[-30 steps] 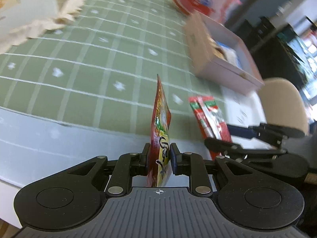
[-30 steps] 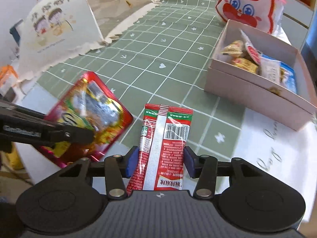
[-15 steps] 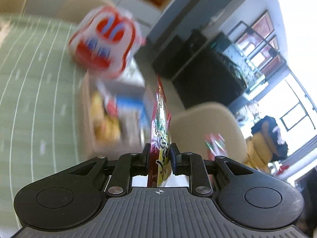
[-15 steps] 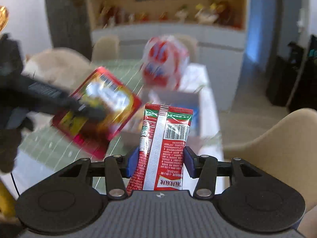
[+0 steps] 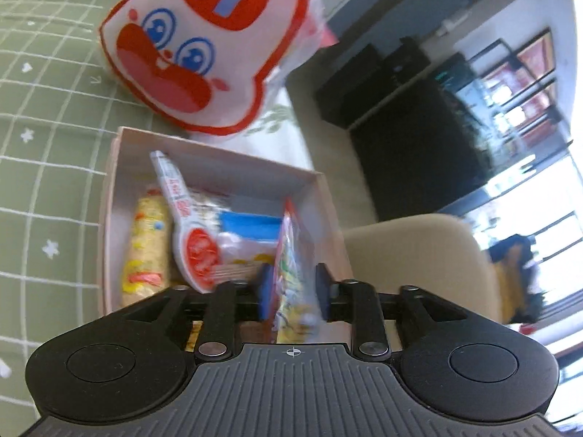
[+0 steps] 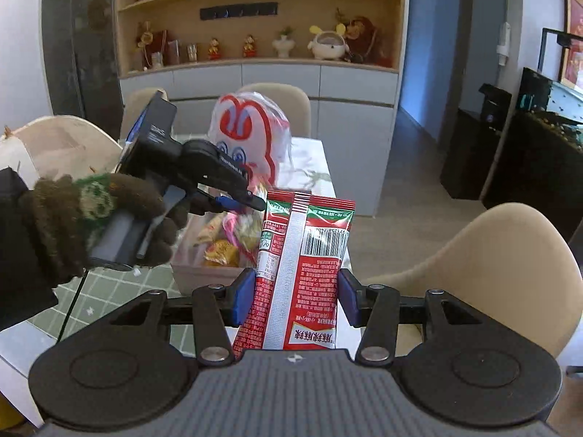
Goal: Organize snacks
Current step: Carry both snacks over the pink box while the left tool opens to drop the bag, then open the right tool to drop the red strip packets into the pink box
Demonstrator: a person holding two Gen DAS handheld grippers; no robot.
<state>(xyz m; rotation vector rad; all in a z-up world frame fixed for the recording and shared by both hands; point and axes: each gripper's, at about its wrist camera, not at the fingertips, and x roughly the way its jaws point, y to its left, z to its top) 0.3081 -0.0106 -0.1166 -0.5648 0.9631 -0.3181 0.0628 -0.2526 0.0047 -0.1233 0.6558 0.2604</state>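
Snack-sorting: left gripper (image 5: 289,293) has just been opening, its red foil packet (image 5: 291,269) loose between the jaws over the pink cardboard box (image 5: 109,196); right gripper (image 6: 295,300) clamps a light, crinkly red-and-green sachet (image 6: 302,273) by its edges.

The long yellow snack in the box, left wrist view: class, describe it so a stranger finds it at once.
Find the pink box on the green checked tablecloth. The yellow snack pack lies along its left wall, the only all-yellow, tube-shaped pack with orange markings.

Wooden shelving (image 6: 255,18) over grey cabinets (image 6: 277,83), beige chairs (image 6: 484,273), bright windows (image 5: 528,196).
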